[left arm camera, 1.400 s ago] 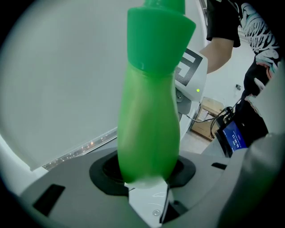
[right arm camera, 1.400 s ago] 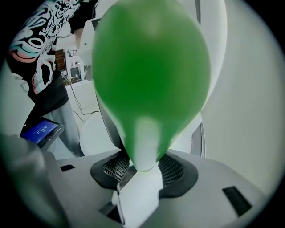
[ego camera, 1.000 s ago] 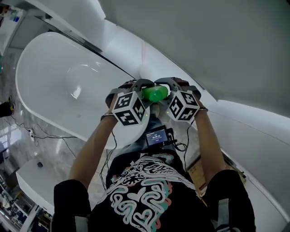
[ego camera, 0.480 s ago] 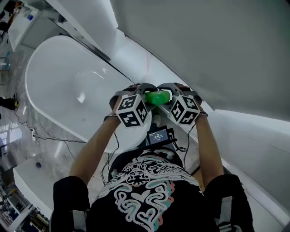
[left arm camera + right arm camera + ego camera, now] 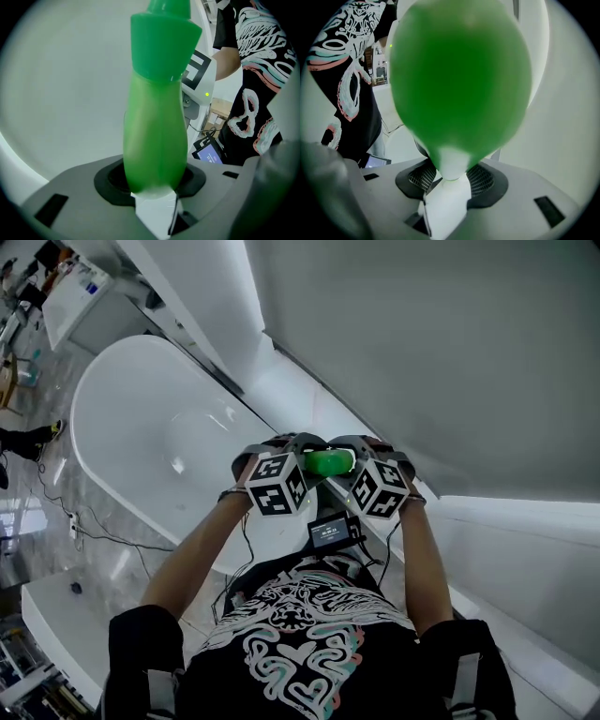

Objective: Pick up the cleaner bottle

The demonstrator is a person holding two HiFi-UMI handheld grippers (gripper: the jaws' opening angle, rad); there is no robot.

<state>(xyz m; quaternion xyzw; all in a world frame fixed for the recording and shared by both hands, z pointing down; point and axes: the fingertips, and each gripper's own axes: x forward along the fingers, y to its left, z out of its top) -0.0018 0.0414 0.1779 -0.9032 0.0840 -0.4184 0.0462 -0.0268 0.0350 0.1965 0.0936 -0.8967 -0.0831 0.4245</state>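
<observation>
The white fingers (image 5: 157,213) of the left gripper (image 5: 154,192) are clamped on the bright green plastic cleaner bottle (image 5: 154,126). Those of the right gripper (image 5: 445,187) are closed on its rounded body too (the flared green cap (image 5: 164,37) shows in the left gripper view). The bottle is held in the air between both grippers, near the wall-side edge of the white oval bathtub (image 5: 112,399), below the grey wall (image 5: 422,352). A small lit screen (image 5: 330,531) is worn at the person's waist.
</observation>
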